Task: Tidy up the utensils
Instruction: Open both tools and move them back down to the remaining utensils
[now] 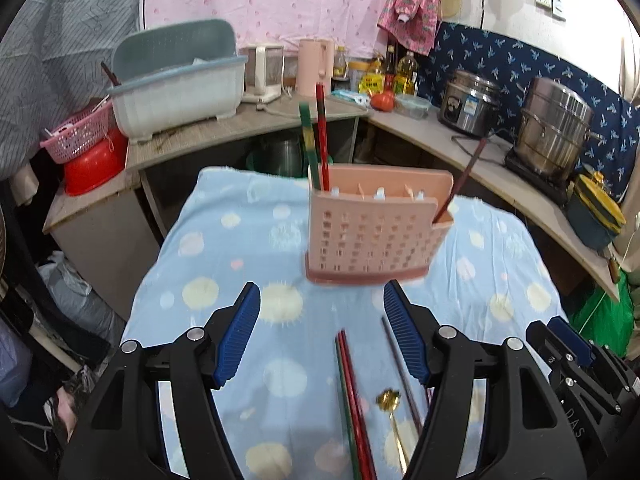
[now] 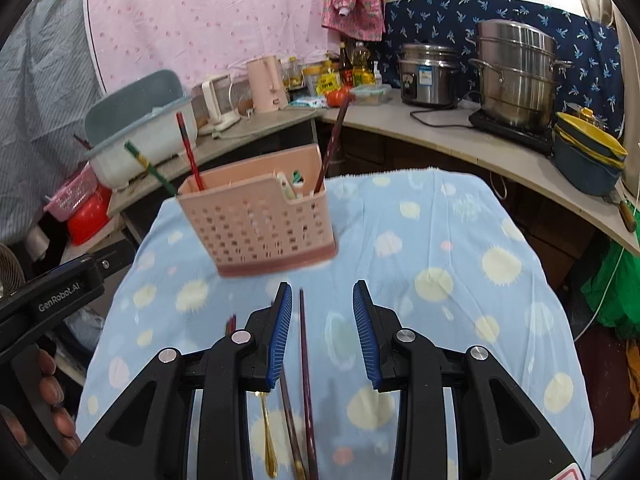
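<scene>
a pink perforated plastic holder (image 1: 374,232) is standing upright toward the far middle of a table draped in a soft blue cloth (image 1: 224,264) with pale round spots. three sticks are rising out of it: a green chopstick (image 1: 307,140) and a red chopstick (image 1: 322,132) at its left end, and one dark brown chopstick (image 1: 464,178) leaning at its right end. near the grippers, a red-and-green pair of chopsticks (image 1: 352,400), two dark brown chopsticks (image 2: 305,380) and one gold spoon (image 1: 394,420) are lying flat on the cloth. the left gripper (image 1: 322,332) is standing with its ribbed blue pads wide apart, holding nothing. the right gripper (image 2: 322,332) is likewise spread and holding nothing, one brown stick showing between its pads. bare cloth is lying open left and right of the holder, up to the table's edges.
</scene>
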Demonstrator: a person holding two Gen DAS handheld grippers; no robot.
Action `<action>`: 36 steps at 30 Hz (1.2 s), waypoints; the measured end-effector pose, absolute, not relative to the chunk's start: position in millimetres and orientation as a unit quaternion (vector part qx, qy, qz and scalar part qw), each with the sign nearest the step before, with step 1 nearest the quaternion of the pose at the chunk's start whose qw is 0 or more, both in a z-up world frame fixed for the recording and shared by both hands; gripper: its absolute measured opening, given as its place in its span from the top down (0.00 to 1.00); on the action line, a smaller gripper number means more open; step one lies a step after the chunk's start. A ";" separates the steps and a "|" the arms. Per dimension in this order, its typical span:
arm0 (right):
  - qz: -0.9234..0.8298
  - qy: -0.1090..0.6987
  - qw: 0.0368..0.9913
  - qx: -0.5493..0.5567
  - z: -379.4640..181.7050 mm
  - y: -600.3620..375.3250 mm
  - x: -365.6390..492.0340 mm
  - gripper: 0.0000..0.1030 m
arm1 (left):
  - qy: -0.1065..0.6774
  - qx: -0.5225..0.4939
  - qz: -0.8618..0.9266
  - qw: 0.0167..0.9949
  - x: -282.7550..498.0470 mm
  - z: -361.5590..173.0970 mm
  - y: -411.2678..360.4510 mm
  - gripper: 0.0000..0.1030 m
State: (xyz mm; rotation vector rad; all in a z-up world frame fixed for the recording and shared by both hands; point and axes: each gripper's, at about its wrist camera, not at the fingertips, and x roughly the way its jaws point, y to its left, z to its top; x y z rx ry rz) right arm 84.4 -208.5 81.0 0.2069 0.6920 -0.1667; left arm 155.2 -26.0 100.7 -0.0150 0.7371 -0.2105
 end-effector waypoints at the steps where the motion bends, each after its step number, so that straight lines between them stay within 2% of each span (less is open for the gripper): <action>1: -0.080 0.343 0.930 0.100 76.6 -207.1 81.1 0.69 | 0.365 -0.005 -0.103 0.925 151.6 94.7 -25.7 0.41; 17: -0.067 0.434 0.894 0.086 -6.1 -187.8 45.4 0.69 | 0.448 0.022 -0.110 0.887 102.7 9.2 -19.2 0.41; 36: -0.044 0.470 0.879 0.073 -36.9 -175.2 35.6 0.84 | 0.482 0.035 -0.121 0.867 71.5 -26.8 -15.4 0.41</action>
